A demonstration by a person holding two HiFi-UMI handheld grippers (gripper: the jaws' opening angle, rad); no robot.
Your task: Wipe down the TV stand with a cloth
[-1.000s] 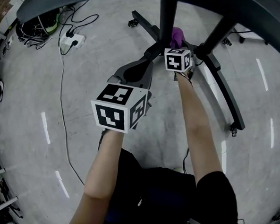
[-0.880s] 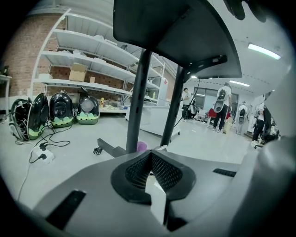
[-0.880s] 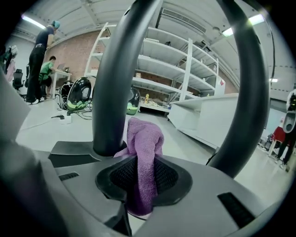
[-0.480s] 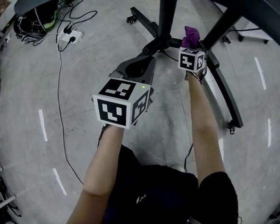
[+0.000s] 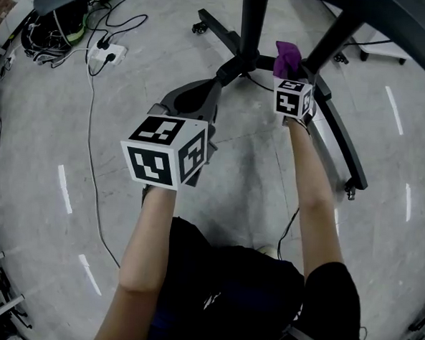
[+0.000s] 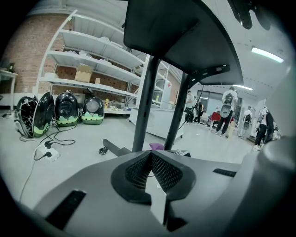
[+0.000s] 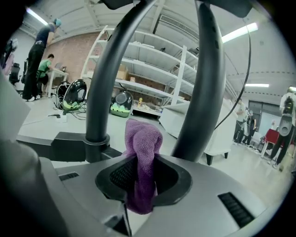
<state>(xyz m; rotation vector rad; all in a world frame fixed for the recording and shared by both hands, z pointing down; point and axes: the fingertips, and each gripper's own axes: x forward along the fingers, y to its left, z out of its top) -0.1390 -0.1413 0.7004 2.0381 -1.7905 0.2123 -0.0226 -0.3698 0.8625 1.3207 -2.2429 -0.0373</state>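
A grey concrete floor (image 5: 50,120) with white tape dashes fills the head view. At twelve o'clock stands the black metal TV stand (image 5: 346,152), with its wheeled legs spread and two dark posts rising out of the frame. A white power strip (image 5: 106,54) lies at ten o'clock. The right tool (image 5: 286,74) reaches to one o'clock and holds the purple terry cloth (image 5: 286,58) just beside the stand's central hub, between the two posts. The left tool (image 5: 206,93) hangs nearer the person, at eleven o'clock, well short of the base.

In the left gripper view, white warehouse shelving (image 6: 88,60) lines the far wall. The left tool (image 6: 150,169) has its jaws together on nothing.

In the right gripper view, the right tool (image 7: 138,183) is clamped on the cloth (image 7: 142,148). The cloth bunches upward ahead of the jaws, with a post at eleven o'clock and another at one o'clock.

The grip takes only a narrow fold, so a hard drag against a post could probably pull the cloth free. Because the stand is on castors, a firm sideways push may roll it rather than clean it.
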